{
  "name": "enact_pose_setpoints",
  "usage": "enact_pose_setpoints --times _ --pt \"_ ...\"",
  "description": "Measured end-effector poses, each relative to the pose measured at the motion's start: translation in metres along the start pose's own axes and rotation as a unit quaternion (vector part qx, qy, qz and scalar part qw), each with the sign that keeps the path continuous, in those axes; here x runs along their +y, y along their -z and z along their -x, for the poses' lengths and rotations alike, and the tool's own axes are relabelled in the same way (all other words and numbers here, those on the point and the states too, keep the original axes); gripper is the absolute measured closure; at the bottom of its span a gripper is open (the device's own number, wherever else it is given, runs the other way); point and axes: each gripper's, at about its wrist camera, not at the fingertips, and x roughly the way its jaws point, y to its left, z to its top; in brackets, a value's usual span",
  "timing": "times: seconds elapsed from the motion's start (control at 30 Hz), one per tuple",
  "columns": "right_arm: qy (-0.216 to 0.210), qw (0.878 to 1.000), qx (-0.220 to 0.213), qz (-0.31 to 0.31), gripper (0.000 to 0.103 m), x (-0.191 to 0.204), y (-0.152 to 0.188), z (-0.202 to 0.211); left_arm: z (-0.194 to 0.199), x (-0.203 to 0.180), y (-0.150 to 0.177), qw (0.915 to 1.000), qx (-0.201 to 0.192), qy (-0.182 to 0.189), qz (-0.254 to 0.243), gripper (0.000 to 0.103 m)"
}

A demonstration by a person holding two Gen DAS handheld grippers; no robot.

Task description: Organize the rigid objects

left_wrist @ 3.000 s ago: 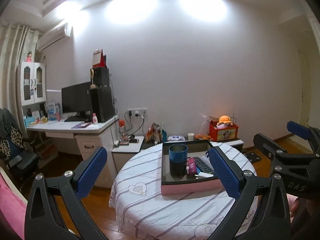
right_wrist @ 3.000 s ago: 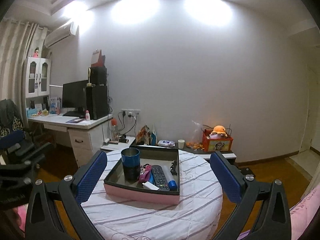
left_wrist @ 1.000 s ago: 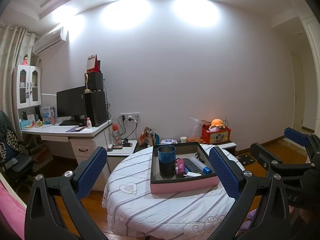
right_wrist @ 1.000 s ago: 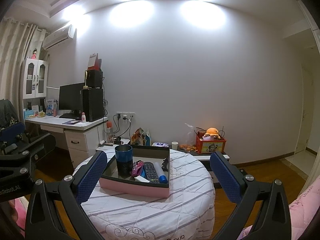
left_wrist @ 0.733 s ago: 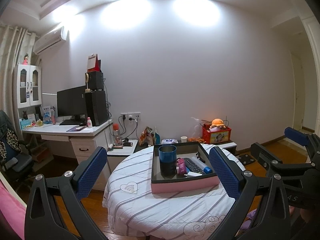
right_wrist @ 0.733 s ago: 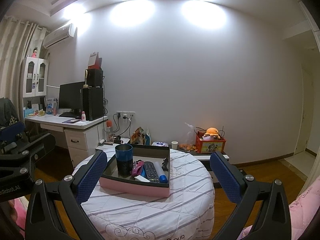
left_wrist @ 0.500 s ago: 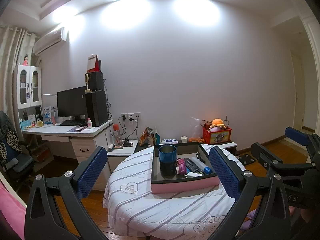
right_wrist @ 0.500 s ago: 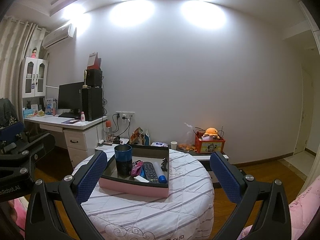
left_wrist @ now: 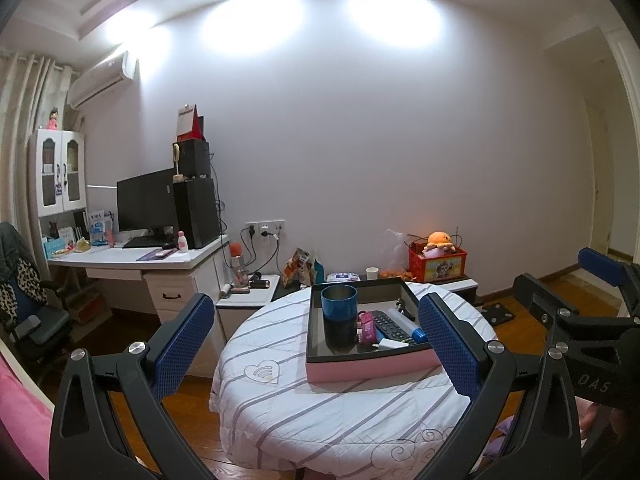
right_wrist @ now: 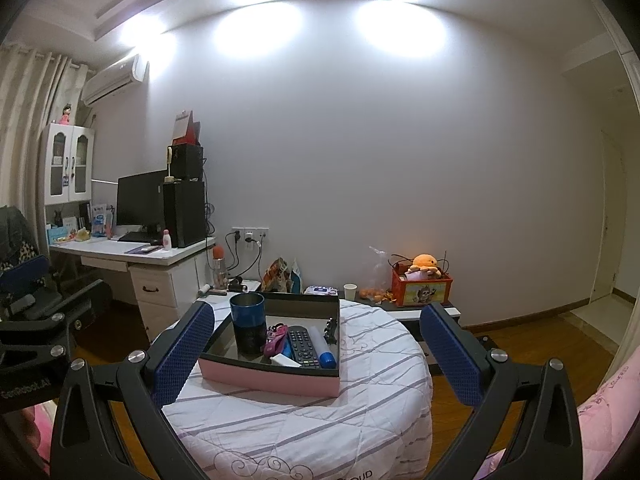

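Since three seconds ago we have backed off, the pink tray shrinking on the round table; cup, remote sit inside; left gripper, right gripper spread, empty; sorting looks done or unstarted.

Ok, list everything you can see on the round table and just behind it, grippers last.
Tray: one, pink wall, black inside, on the round table.
Cup: one, blue over black, upright at the tray's left.
Remote control: one, black, lying in the tray.
Tube: one, white with blue cap, right of the remote.
Pink item: one, between cup and remote; kind unclear.
Tablecloth: one, white, grey stripes.
Red box: one, orange plush on top, behind the table.
Paper cup: one, white, left of the box.
Left hand-held gripper: open, empty.
Right hand-held gripper: open, empty.
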Motion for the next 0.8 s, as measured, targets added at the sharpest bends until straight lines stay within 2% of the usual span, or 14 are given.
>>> enact_pose_setpoints --times 0.8 --pt "0.000 1.000 0.011 0.008 0.000 0.0047 0.0047 -0.0032 0.0004 -0.0027 0.0018 1.0000 0.004 0.000 -0.004 0.000"
